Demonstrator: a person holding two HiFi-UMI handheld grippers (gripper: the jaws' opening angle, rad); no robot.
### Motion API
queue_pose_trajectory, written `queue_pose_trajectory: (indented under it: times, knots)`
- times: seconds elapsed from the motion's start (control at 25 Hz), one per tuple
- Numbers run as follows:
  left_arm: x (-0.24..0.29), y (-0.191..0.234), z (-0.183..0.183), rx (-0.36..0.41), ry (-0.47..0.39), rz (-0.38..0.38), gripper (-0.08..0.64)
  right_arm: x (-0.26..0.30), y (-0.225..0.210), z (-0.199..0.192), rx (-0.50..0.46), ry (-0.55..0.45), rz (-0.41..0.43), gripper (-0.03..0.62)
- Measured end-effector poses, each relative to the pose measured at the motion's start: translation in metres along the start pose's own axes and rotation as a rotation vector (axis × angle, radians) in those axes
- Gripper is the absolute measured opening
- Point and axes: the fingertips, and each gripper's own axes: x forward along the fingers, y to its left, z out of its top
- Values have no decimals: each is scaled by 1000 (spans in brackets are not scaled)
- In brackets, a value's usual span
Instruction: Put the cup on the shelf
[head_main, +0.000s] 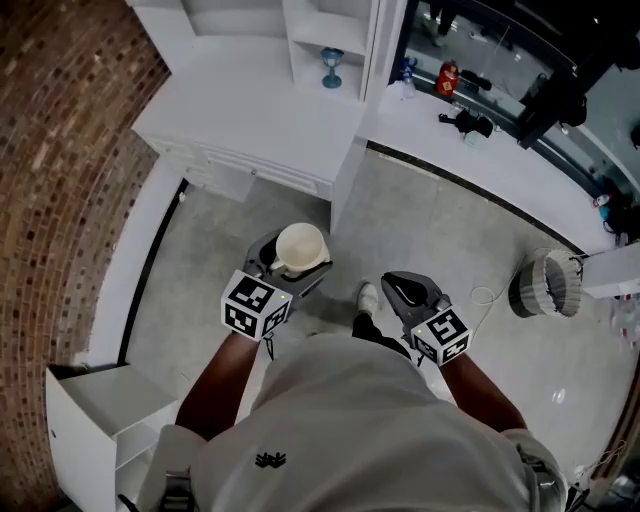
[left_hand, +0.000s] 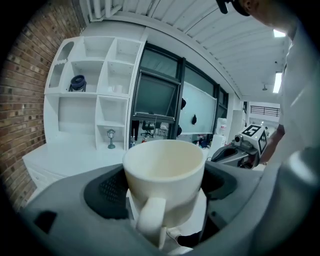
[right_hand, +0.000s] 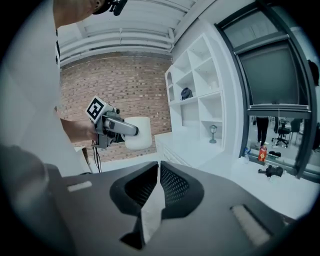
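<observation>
Upright, handle toward the person, the cup (left_hand: 164, 165) sits clamped in the left gripper's (left_hand: 163, 192) wide-set jaws, well short of the shelf (left_hand: 97, 97). Right gripper's (right_hand: 158, 187) jaws meet, empty; a goblet (head_main: 331, 67) occupies one shelf niche.

Bright, even indoor light; dark fisheye edges

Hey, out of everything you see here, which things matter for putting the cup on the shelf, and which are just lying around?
For the job:
- cup, gripped in the left claw
- white shelf

Just lying about:
- small blue ornament in a shelf compartment
- dark jar higher up the shelf
- red bottle
- basket
- right claw, shut and empty
</observation>
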Motion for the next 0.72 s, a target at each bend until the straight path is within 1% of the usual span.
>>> queue_pose_trajectory:
  times: [0.12,0.24,0.4,0.6,0.72]
  knots:
    - [30,13,25,13,-4,32,420,9,-42,18,-33,-10,33,29]
    - [63,25,47,7,-13,59,420,14,-84,26,-22,-19,51,28]
    - [100,41,71,-5,-27,93,420,15,-130,32,-23,-18,76,28]
    - [137,62,92,-2,-48,141,420,12,-181,27,-27,-14,81,28]
    - [153,77,104,0,-51,156,420,13,-203,26,-12,-16,72,28]
